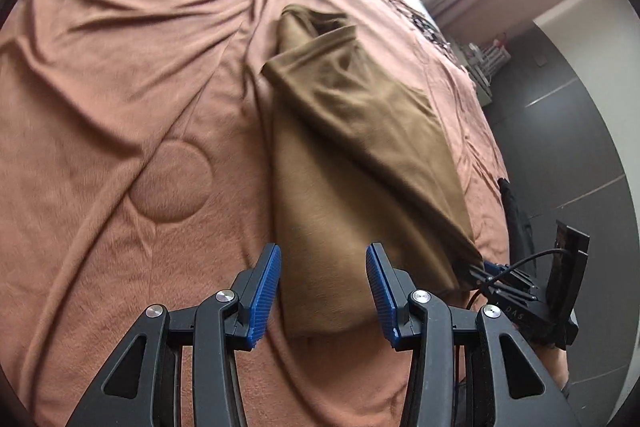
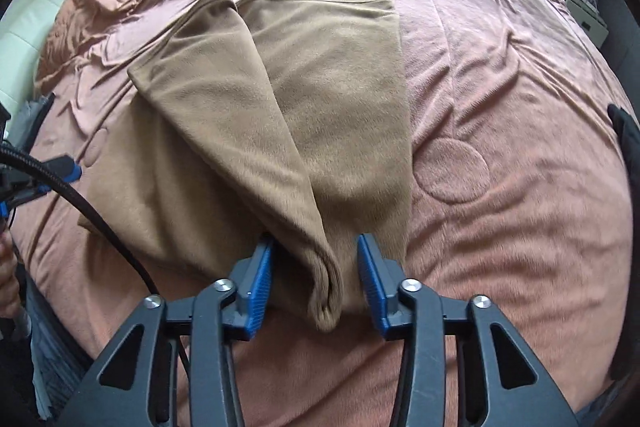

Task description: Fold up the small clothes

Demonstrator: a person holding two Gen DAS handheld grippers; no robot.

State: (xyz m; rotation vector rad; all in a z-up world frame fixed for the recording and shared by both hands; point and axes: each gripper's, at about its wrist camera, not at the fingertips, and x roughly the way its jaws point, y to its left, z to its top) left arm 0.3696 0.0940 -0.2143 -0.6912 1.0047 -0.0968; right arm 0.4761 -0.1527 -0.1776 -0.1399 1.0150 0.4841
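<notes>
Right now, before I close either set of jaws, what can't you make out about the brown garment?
- Left wrist view: the brown garment is blurred; its right corner runs behind the right gripper, so contact there is unclear.
- Right wrist view: the garment's left part is crossed by a black cable; the left gripper is cut off by the edge.
- Either view: what type of garment it is.

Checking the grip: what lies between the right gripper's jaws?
In the right wrist view, a folded corner of the brown cloth lies between the open right gripper jaws.
</notes>
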